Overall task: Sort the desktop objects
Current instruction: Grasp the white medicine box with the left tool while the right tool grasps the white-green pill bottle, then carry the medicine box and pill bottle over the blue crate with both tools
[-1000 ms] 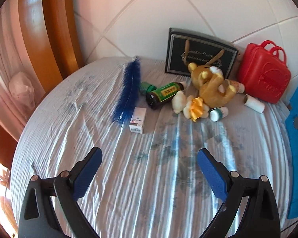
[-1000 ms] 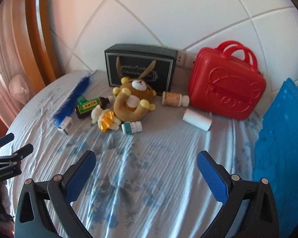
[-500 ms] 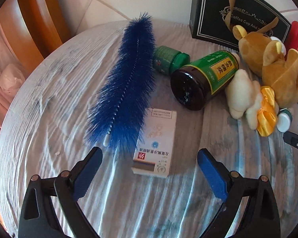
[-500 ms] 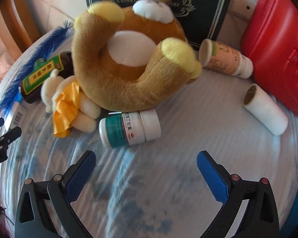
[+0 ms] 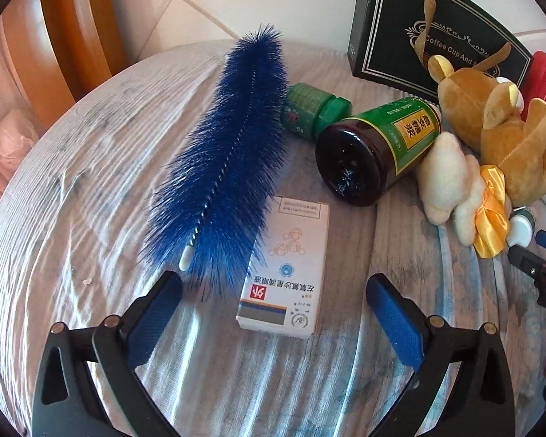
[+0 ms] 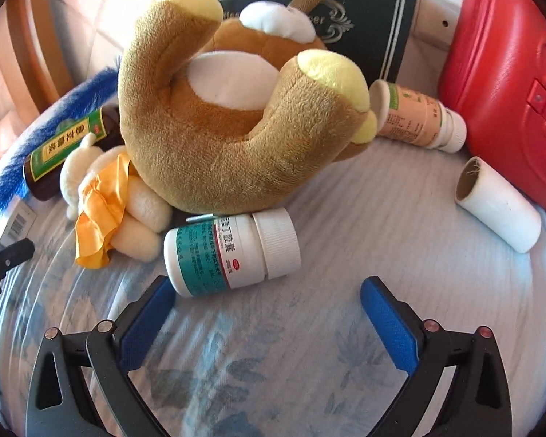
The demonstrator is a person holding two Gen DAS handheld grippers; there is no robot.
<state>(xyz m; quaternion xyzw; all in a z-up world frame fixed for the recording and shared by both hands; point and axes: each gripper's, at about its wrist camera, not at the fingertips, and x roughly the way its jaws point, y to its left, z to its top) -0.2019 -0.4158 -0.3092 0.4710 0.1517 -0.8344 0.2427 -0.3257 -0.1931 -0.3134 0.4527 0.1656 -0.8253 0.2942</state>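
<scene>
Left gripper [image 5: 273,306]: your fingers are spread wide and hold nothing; the white medicine box [image 5: 285,266] lies flat on the cloth between the tips, its near end just ahead of them.
Right gripper [image 6: 265,304]: spread too, empty; the white pill bottle [image 6: 233,251] lies on its side just ahead, its base close to your left pad.
Hidden: the brown plush bear [image 6: 233,116] covers part of the cream plush toy [image 6: 127,215] and most of the black gift box [image 6: 364,18]; the red case [image 6: 506,83] is cut off at the frame edge.
Hard to read: the box's small print is blurred.
Count: four bottles or jars, namely the white one, the dark syrup bottle [image 5: 375,153], a small green bottle [image 5: 313,111] and a tan-label bottle [image 6: 418,118]; two plush toys; one blue brush [image 5: 225,167]; one paper tube [image 6: 497,204].
Change: both your grippers have moved closer to the clutter than half a second ago; nothing on the cloth has shifted.
</scene>
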